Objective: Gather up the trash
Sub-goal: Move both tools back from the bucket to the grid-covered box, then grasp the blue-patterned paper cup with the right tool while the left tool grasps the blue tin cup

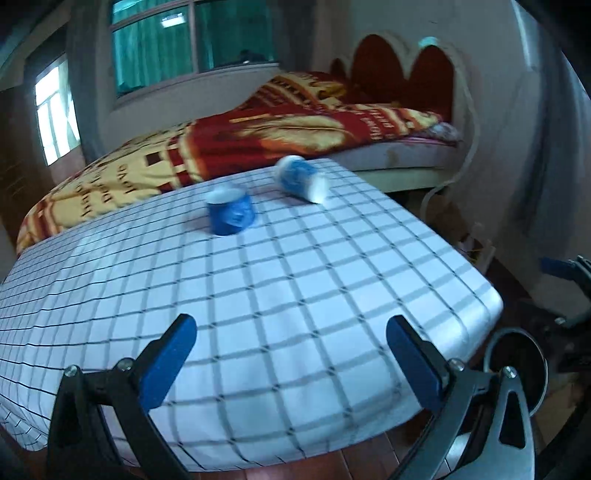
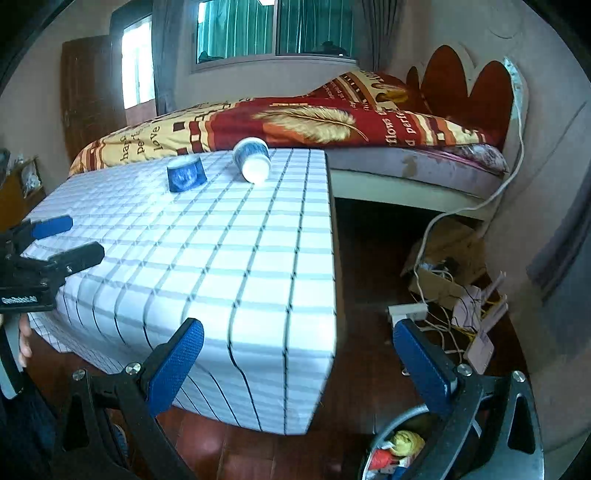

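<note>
Both grippers released, empty: left gripper (image 1: 291, 354) over checked table (image 1: 258, 295), right gripper (image 2: 299, 354) at its near right corner. Squat blue cup (image 2: 185, 172) upright, taller cup (image 2: 252, 158) tipped over, far side. Trash bin (image 2: 391, 454) near right, on floor; cables (image 2: 443, 280) beyond; bed (image 2: 295, 122) behind.

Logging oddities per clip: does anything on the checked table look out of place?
Yes. One blue paper cup lies tipped on its side near the far edge; the squat blue cup beside it stands apart. No spill shows.

Daylight pours in through the windows (image 2: 273, 29), bright and cool on the checked tablecloth (image 1: 258, 295). The left wrist view smears with motion blur; both views bow hard toward dark, vignetted fisheye corners.
</note>
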Available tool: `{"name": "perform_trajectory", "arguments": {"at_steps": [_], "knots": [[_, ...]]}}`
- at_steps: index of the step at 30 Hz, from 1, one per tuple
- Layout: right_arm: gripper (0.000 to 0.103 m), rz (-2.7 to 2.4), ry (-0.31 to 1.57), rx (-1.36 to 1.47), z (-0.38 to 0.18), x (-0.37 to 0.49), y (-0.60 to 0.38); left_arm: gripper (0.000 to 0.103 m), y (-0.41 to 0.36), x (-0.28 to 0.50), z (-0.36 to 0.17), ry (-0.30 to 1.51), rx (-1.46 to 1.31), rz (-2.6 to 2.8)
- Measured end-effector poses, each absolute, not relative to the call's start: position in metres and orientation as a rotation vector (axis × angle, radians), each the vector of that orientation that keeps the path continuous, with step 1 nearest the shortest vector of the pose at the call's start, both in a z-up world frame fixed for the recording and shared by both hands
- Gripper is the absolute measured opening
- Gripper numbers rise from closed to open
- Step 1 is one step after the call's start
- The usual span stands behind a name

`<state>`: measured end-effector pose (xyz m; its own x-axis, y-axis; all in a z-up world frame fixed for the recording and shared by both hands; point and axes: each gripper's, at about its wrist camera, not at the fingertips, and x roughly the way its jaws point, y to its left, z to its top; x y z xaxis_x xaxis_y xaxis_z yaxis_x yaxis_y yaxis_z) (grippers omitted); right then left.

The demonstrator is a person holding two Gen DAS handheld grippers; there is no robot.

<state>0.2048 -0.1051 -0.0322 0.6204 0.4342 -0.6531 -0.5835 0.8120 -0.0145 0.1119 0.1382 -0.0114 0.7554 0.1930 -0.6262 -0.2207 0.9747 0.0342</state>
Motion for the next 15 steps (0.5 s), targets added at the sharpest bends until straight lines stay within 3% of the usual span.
{"name": "perform_trajectory", "arguments": {"at_steps": [12,15], "knots": [[0.103,0.705,0.673,-0.360,-0.017,0.317,0.017,0.099,0.216,0.194,-0.030,0.700,-0.100,0.310],[0.102,0.729,0.681,-0.390,-0.025,0.347,0.047,0.093,0.232,0.221,-0.037,0.711,-0.123,0.309]]}}
